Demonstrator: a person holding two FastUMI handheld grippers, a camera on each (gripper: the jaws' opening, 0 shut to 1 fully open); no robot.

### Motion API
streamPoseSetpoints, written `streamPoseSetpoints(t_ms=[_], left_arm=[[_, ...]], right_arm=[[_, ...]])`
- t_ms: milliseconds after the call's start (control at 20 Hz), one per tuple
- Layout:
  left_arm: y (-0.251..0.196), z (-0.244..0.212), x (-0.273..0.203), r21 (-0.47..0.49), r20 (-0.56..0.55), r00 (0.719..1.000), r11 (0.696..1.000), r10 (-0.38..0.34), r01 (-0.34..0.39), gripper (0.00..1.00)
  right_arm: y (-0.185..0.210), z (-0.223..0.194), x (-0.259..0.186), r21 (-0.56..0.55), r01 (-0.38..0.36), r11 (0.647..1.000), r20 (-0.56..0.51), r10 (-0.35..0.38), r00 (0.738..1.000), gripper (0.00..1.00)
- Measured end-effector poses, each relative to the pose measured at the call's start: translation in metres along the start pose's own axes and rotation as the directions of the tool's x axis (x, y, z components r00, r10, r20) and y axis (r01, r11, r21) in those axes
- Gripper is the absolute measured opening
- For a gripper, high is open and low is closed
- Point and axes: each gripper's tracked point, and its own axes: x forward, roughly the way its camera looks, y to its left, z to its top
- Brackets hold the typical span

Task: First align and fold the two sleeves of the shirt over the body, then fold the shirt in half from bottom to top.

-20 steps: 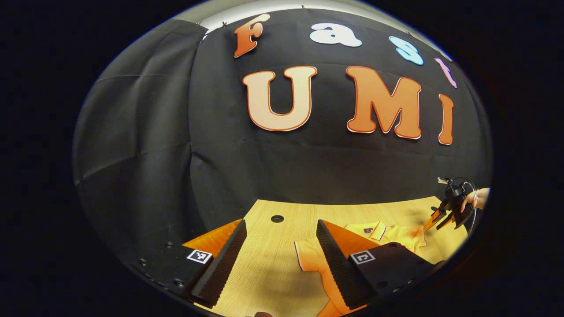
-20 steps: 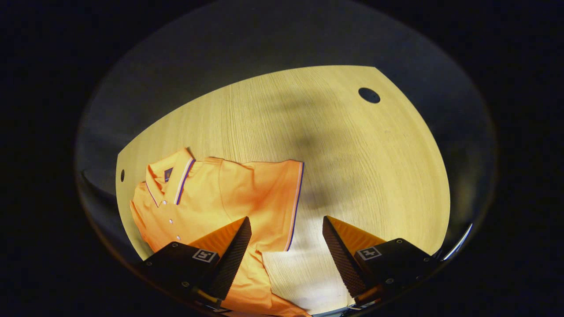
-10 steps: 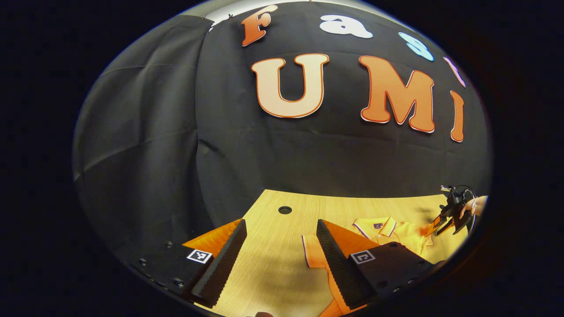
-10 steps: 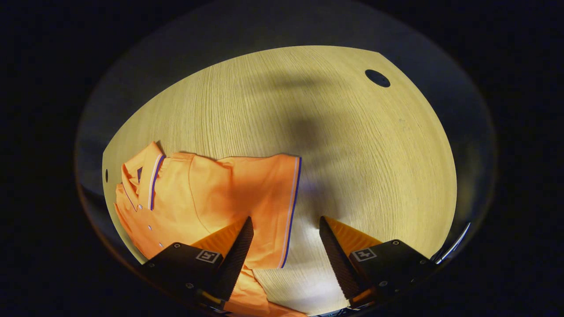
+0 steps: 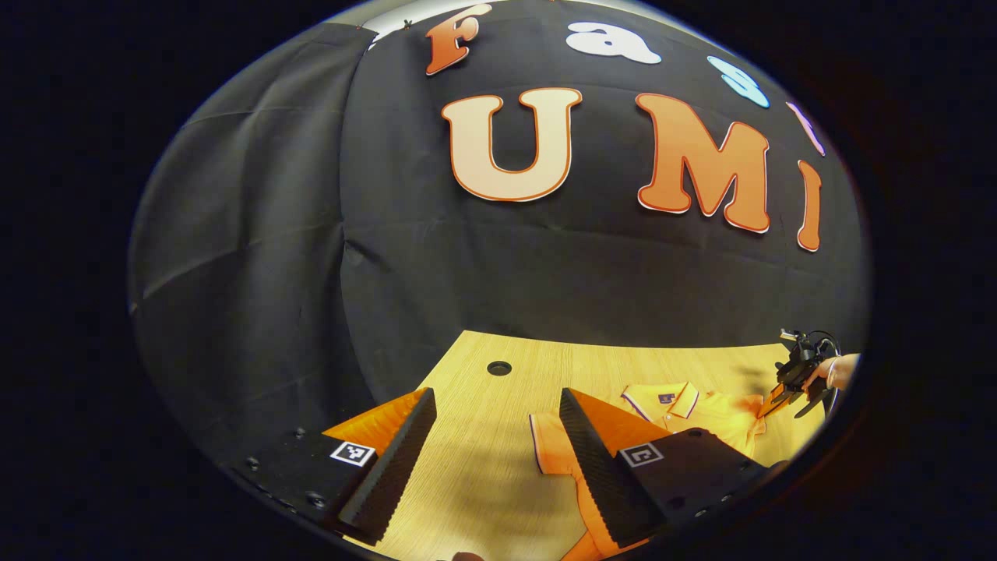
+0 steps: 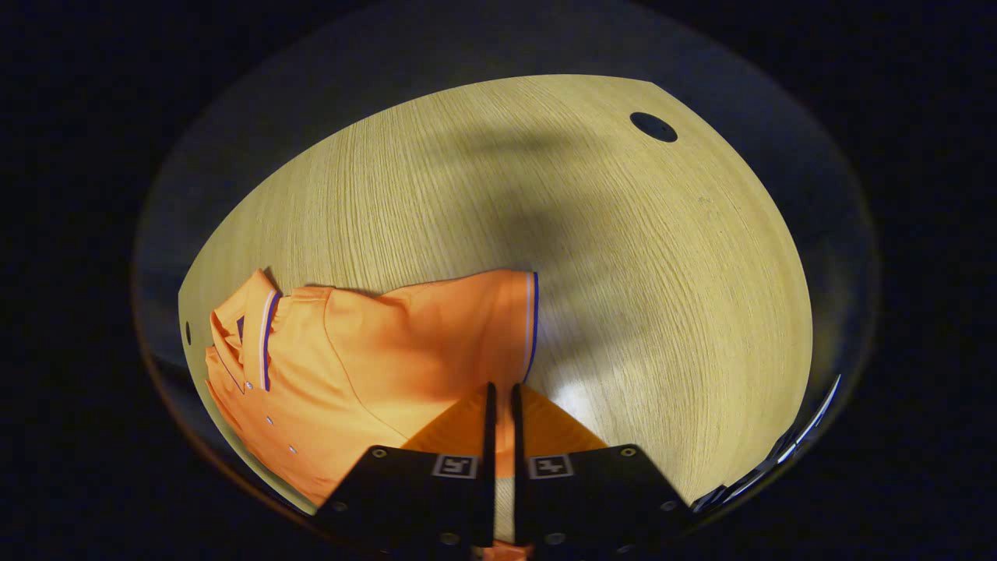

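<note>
An orange polo shirt (image 6: 327, 374) with a striped collar (image 6: 253, 327) lies flat on the wooden table (image 6: 623, 257). Its sleeve (image 6: 459, 327) spreads toward me and ends in a dark-striped cuff. My right gripper (image 6: 500, 387) is shut at the cuff's near corner, with the cloth pinched between its fingers. In the left gripper view the shirt (image 5: 701, 413) lies to the right, its other sleeve (image 5: 549, 448) partly behind my right finger. My left gripper (image 5: 496, 393) hovers open above the table, holding nothing. The right gripper (image 5: 787, 386) shows far off at the shirt's far side, held by a hand (image 5: 840, 368).
A round cable hole (image 5: 498, 367) sits in the table near the back wall; a cable hole (image 6: 653, 126) also shows in the right gripper view. The black cloth wall (image 5: 545, 273) stands right behind the table. Bare wood lies left of the shirt.
My right gripper has come down to the sleeve's cuff and closed its fingers on it. The left gripper has barely moved and stays open.
</note>
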Motion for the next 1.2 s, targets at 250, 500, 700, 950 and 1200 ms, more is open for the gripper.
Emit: streamPoseSetpoints(t_ms=[250,500,700,950,1200], left_arm=[[0.009,0.003,-0.001,-0.003,0.003,1.0,1.0,0.005,-0.005,0.98],[0.012,0.004,-0.001,-0.023,0.015,1.0,0.999,-0.023,0.023,0.98],[0.021,0.005,-0.002,-0.027,0.023,0.999,0.999,-0.043,0.044,0.98],[0.039,0.002,-0.005,-0.045,0.033,0.997,0.997,-0.066,0.068,0.98],[0.066,-0.003,-0.009,-0.069,0.035,0.997,0.996,-0.062,0.065,0.98]], right_arm=[[0.007,0.01,-0.02,-0.03,-0.023,0.999,0.066,0.024,0.998,0.05],[0.027,0.018,-0.061,-0.105,-0.019,0.994,0.145,0.034,0.989,0.05],[0.056,0.018,-0.097,-0.146,-0.032,0.989,0.192,0.06,0.979,0.05],[0.104,0.002,-0.12,-0.206,-0.038,0.978,0.209,0.082,0.974,0.05],[0.168,-0.024,-0.125,-0.292,-0.079,0.953,0.201,0.142,0.969,0.05]])
